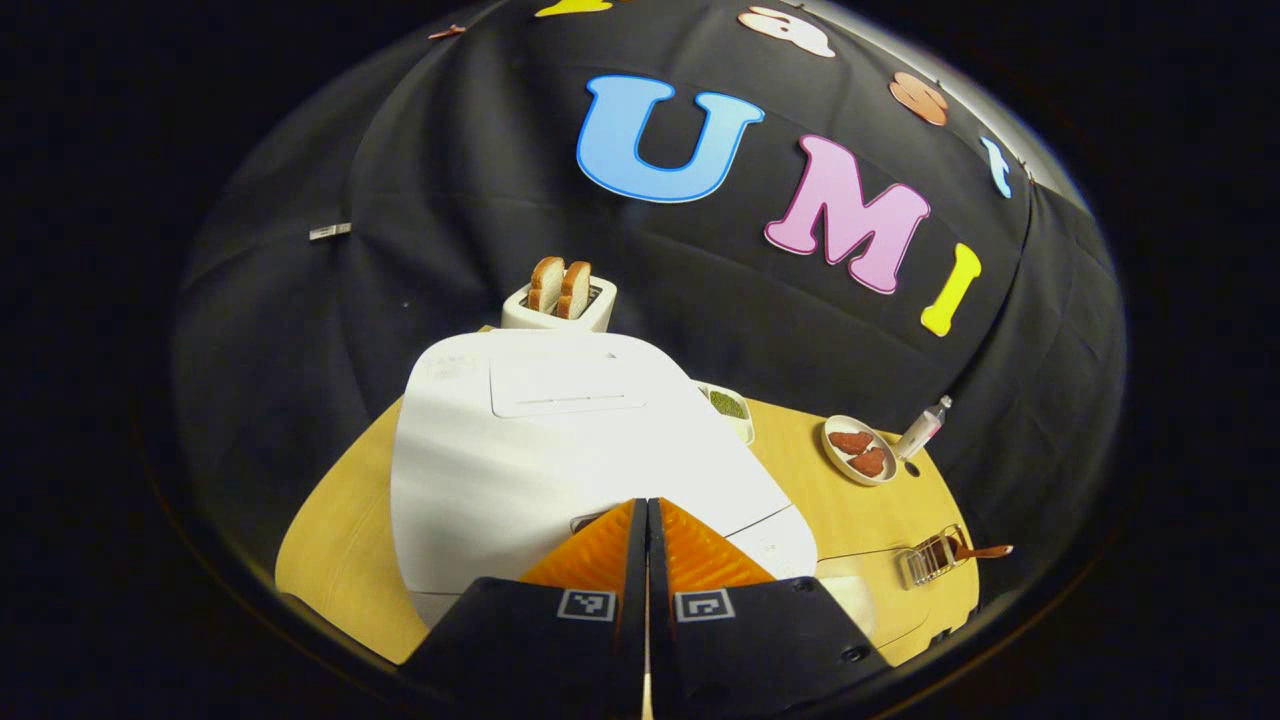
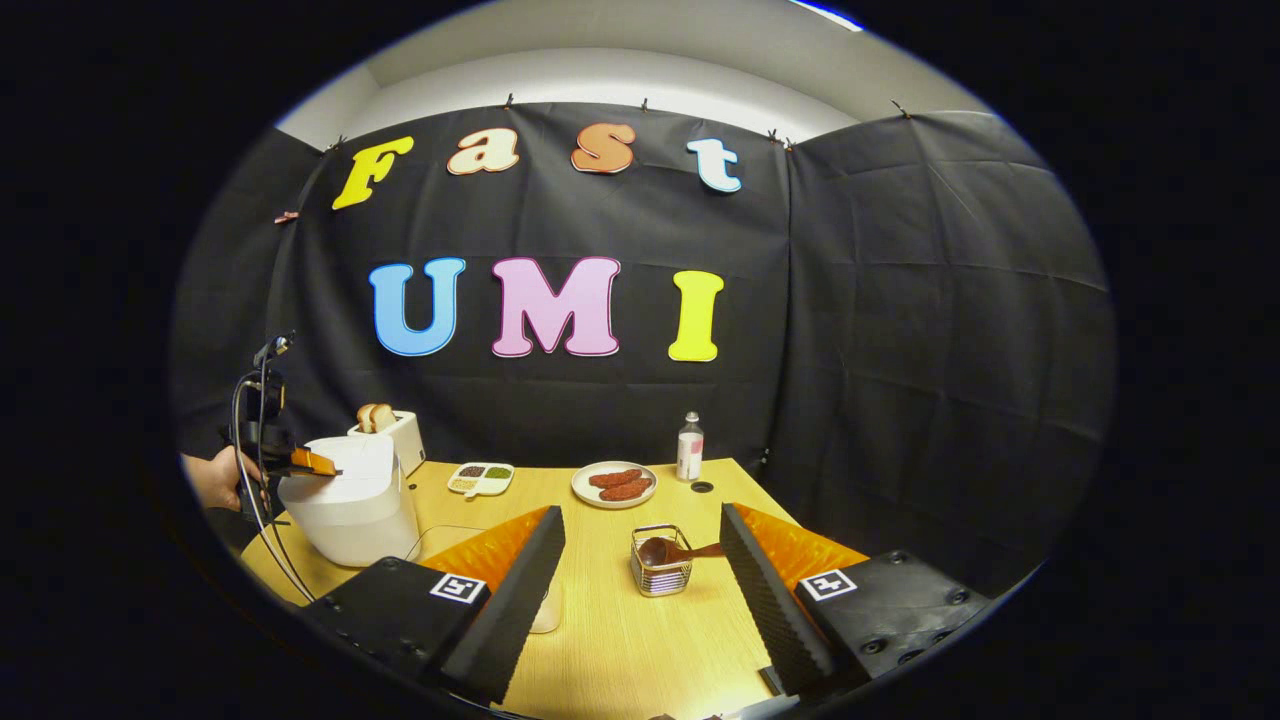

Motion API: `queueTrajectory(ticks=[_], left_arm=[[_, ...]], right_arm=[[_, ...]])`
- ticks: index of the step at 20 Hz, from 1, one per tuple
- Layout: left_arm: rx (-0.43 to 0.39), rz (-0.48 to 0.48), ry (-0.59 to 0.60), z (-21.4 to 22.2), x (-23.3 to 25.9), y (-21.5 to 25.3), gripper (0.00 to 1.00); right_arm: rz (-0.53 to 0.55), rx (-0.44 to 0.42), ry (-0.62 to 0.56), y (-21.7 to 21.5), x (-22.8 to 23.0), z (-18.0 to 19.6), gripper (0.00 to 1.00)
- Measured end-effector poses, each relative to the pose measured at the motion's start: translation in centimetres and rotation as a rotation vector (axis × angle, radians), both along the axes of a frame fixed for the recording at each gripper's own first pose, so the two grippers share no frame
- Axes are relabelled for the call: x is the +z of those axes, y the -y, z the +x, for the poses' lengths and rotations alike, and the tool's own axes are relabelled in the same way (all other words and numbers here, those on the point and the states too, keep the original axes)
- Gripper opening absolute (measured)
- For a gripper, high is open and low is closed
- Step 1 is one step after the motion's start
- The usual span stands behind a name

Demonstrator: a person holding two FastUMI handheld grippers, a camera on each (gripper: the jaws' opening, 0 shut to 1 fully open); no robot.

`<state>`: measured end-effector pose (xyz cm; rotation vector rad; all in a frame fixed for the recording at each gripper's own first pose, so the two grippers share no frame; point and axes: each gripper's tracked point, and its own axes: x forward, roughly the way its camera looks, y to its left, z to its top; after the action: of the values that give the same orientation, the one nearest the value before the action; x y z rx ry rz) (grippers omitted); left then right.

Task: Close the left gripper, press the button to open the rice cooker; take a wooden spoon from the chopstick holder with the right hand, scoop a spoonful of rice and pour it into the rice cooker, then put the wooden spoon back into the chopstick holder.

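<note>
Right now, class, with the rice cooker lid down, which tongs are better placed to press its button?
Left. The left tongs are shut, tips just above the rice cooker at its front edge. The right tongs hang open, facing the chopstick holder with the wooden spoon.

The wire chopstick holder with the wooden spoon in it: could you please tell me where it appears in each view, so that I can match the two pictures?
Left gripper view: the wire chopstick holder sits at lower right, near the table's edge, right of the white rice cooker.
Right gripper view: it stands at lower centre, between the right gripper's open fingers.
Shared landmark: the white plate of reddish patties, beyond the holder in both.
</note>
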<state>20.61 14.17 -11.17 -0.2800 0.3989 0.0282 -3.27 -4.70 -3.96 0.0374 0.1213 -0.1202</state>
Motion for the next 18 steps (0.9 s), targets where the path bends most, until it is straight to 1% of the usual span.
queueTrajectory(ticks=[2, 6, 8, 9, 10, 12, 14, 16, 18], left_arm=[[0.007, 0.016, 0.083, -0.3, 2.3, -0.1, 0.08], [0.045, 0.14, 0.29, -2.4, 9.7, -1.2, 0.08], [0.033, 0.145, 0.335, -4.1, 11.9, -0.9, 0.07], [0.02, 0.142, 0.353, -5.0, 12.7, -0.6, 0.08], [0.01, 0.142, 0.368, -6.2, 13.0, -0.4, 0.08], [0.003, 0.144, 0.386, -8.7, 13.4, -0.1, 0.09], [0.016, 0.145, 0.394, -11.0, 13.1, 0.2, 0.09], [0.017, 0.161, 0.402, -12.9, 13.0, 1.1, 0.18], [0.002, 0.204, 0.408, -14.3, 12.8, 2.4, 0.36]], right_arm=[[-0.002, -0.014, -0.001, -0.1, 0.0, -0.3, 0.98], [0.002, -0.052, -0.005, -0.1, -0.1, -0.7, 0.98], [0.014, -0.074, -0.011, 0.0, -0.5, -0.6, 0.98], [0.022, -0.085, -0.016, 0.1, -0.7, -0.5, 0.96], [0.027, -0.093, -0.019, 0.1, -1.0, -0.3, 0.98], [0.033, -0.103, -0.028, 0.4, -1.4, 0.3, 0.98], [0.043, -0.104, -0.038, 0.9, -1.9, 1.1, 0.98], [0.053, -0.105, -0.047, 1.8, -2.4, 2.1, 0.98], [0.083, -0.105, -0.057, 2.9, -3.2, 3.3, 0.98]])
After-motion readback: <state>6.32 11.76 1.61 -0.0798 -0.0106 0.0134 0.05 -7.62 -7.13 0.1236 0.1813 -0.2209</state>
